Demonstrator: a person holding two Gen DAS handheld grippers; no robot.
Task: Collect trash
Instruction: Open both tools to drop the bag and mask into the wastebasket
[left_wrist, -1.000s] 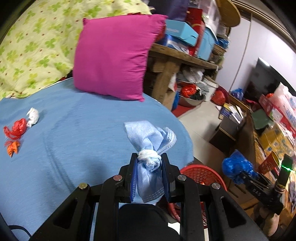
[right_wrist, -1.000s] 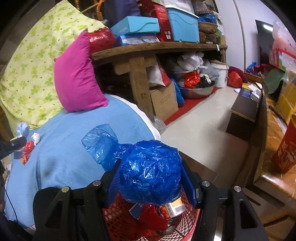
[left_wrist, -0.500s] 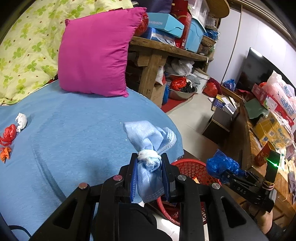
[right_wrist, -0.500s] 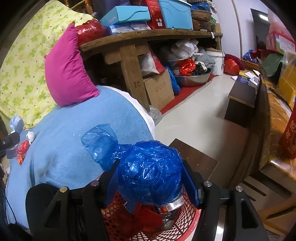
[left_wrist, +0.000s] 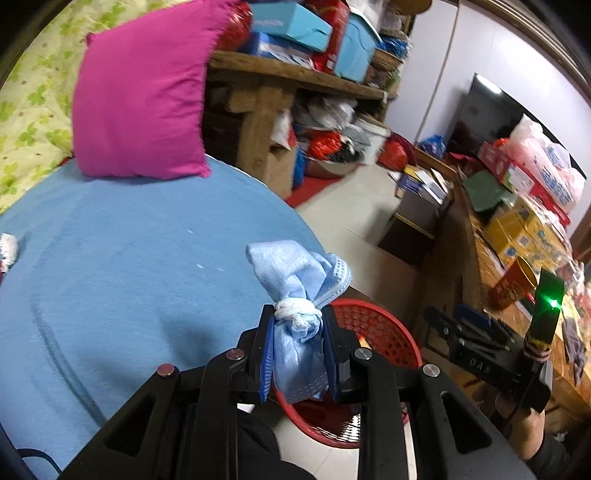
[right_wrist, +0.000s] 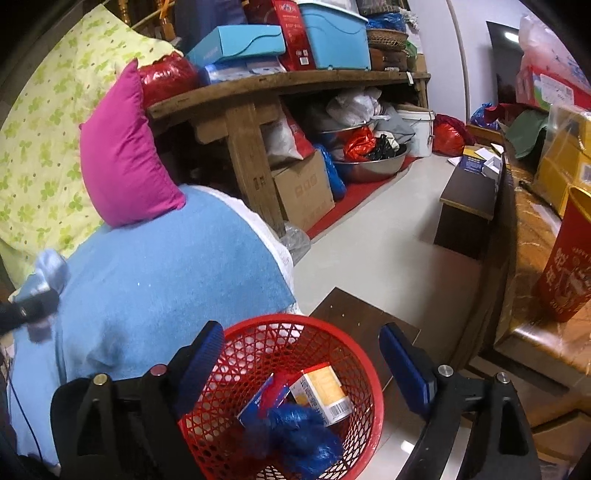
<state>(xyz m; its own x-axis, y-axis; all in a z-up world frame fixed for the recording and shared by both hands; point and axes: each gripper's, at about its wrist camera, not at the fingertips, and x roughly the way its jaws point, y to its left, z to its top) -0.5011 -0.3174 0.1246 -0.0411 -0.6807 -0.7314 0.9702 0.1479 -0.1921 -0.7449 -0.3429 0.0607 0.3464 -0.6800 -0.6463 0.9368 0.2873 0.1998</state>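
Note:
My left gripper (left_wrist: 298, 317) is shut on a knotted light-blue face mask (left_wrist: 295, 284), held above the edge of the blue bed (left_wrist: 129, 266) beside the red mesh basket (left_wrist: 384, 332). My right gripper (right_wrist: 301, 341) is open and empty right above the red basket (right_wrist: 280, 332). A crumpled blue plastic bag (right_wrist: 299, 439) lies inside the basket with a small yellow-white carton (right_wrist: 323, 391). The left gripper with the mask also shows at the left of the right wrist view (right_wrist: 40, 291). A white wad (left_wrist: 7, 249) lies on the bed at far left.
A magenta pillow (left_wrist: 140, 99) leans at the head of the bed. A wooden bench (right_wrist: 258, 110) loaded with boxes stands behind, with bags and a metal basin (right_wrist: 369, 162) under it. A low dark stool (right_wrist: 465, 210) and a cluttered wooden table (right_wrist: 528, 236) are on the right.
My right gripper opened and let the blue plastic bag fall into the red basket. My left gripper carried the mask right, towards the basket.

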